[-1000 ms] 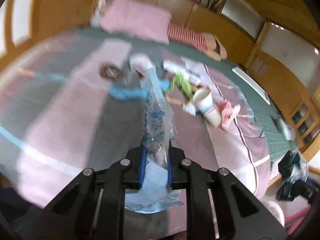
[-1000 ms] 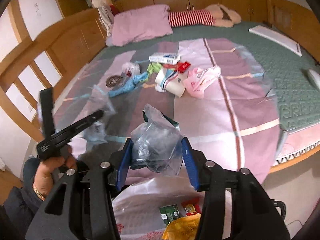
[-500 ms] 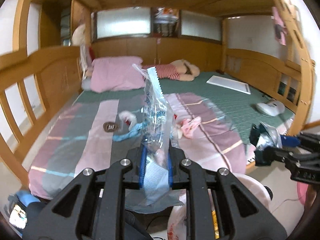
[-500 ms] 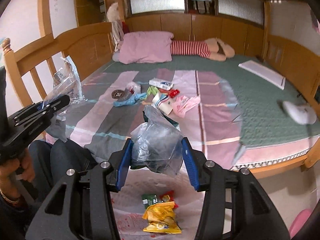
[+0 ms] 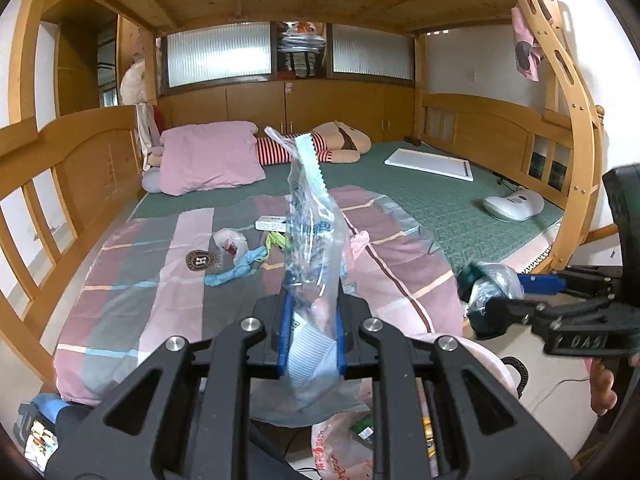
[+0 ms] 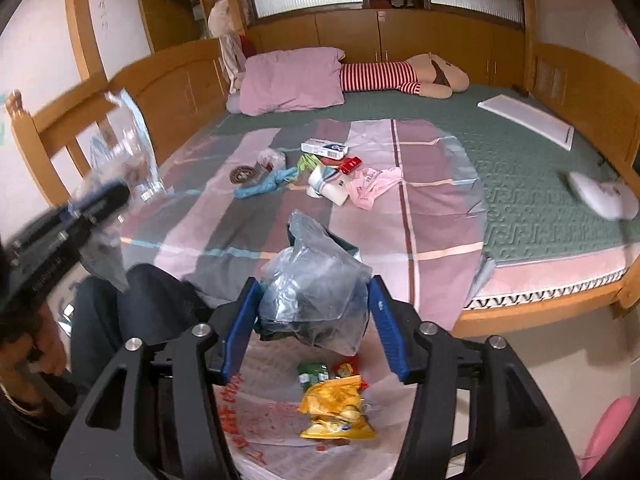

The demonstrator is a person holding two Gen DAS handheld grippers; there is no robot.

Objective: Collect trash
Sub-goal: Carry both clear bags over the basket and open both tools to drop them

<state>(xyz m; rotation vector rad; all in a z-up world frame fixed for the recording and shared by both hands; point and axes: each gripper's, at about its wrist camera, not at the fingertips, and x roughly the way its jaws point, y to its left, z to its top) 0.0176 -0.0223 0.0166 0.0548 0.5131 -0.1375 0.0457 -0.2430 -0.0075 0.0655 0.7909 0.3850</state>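
Note:
My left gripper (image 5: 312, 300) is shut on a tall clear plastic wrapper (image 5: 312, 232) with blue print, held upright above the bed's edge; from the right wrist view this gripper (image 6: 108, 196) and its wrapper (image 6: 128, 148) show at the left. My right gripper (image 6: 316, 292) has its jaws opening around a crumpled clear bag (image 6: 312, 280). A gap shows at the right pad. Below it lies an open pinkish trash bag (image 6: 280, 420) with a yellow snack packet (image 6: 336, 412) inside. More trash lies on the striped blanket: a white box (image 6: 324, 148), a paper cup (image 6: 328, 188), a pink bag (image 6: 372, 184).
A blue wrapper (image 6: 260, 186), a round brown disc (image 6: 242, 172) and a red packet (image 6: 350, 165) also lie on the blanket. A pink pillow (image 6: 292, 80) and a striped plush toy (image 6: 400, 76) sit at the bed's head. Wooden rails (image 5: 52, 184) frame the bed. A person's legs (image 6: 132, 304) are at the lower left.
Both grippers drew back and rose from the blanket to the bed's edge over the trash bag. The right gripper's jaws widened around the crumpled bag. The left stays clamped on its wrapper.

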